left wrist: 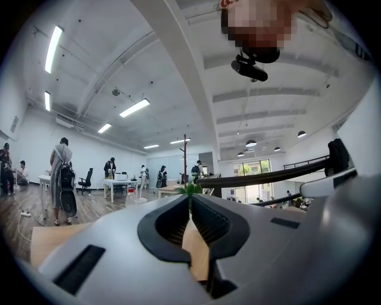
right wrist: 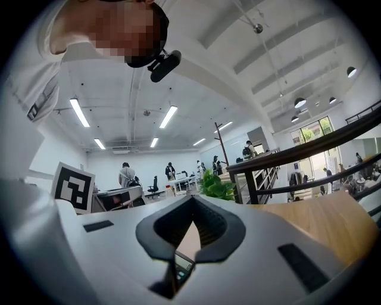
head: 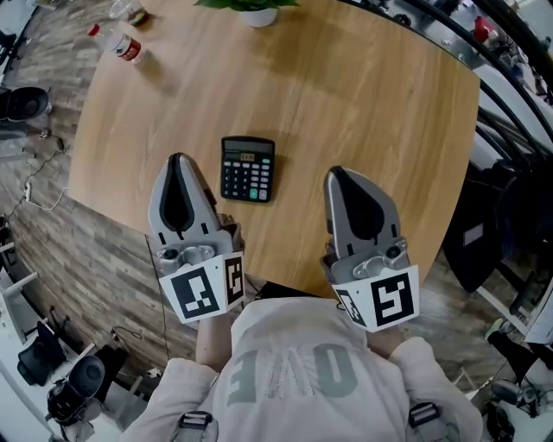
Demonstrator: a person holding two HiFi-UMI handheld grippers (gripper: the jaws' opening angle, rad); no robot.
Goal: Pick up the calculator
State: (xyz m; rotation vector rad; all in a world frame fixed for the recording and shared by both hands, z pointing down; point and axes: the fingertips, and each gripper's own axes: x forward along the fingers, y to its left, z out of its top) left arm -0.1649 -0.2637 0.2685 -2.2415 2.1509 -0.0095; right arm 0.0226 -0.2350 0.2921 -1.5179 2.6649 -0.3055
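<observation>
A black calculator (head: 248,168) with a small display lies flat on the round wooden table (head: 363,104), near its front edge. My left gripper (head: 179,159) hovers just left of the calculator and my right gripper (head: 336,173) just right of it, both pointing away from me. Neither touches it. In the left gripper view the left gripper (left wrist: 190,200) is shut with nothing between its jaws. In the right gripper view the right gripper (right wrist: 191,199) is also shut, and a corner of the calculator (right wrist: 181,268) shows below, through the gap behind its tips.
A potted green plant (head: 257,10) stands at the table's far edge. On the floor at the far left lies a plastic bottle (head: 121,43). Dark chairs and equipment (head: 497,216) crowd the right side. People and desks (left wrist: 62,184) fill the room beyond.
</observation>
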